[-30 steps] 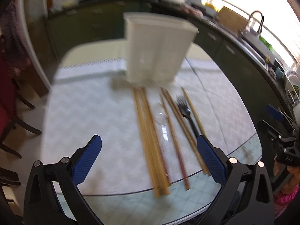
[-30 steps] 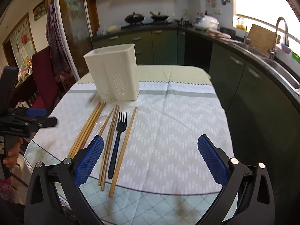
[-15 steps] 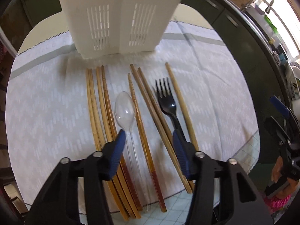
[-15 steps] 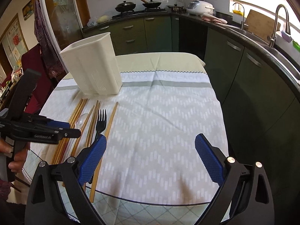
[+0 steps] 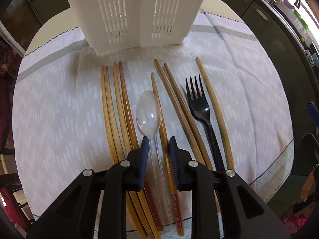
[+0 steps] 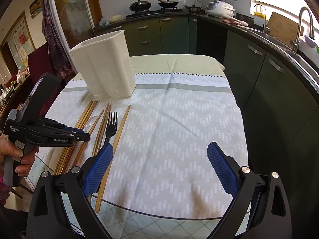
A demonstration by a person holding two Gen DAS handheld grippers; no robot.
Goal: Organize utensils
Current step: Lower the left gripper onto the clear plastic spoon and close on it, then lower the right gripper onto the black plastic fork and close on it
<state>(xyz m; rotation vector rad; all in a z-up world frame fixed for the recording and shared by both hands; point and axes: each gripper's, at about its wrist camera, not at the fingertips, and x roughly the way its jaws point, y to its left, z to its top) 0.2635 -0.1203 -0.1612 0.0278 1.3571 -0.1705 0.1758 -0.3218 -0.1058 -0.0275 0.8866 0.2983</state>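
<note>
Left gripper [image 5: 157,149] narrowed astride clear spoon [image 5: 149,111] handle — contact unclear, right gripper [image 6: 159,163] wide, empty.

This is a home kitchen: dark green cabinets [image 6: 173,33] run under a black counter, two lidded woks [image 6: 139,5] sit on the stove, a rice cooker [image 6: 218,9] stands nearby, and a sink faucet [image 6: 303,25] rises by the bright window.

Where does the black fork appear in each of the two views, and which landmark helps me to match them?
Left wrist view: the black fork lies right of centre, tines pointing to the white holder.
Right wrist view: the black fork lies at left, its handle end hidden behind the right gripper's blue fingers.
Shared landmark: the white holder.
</note>
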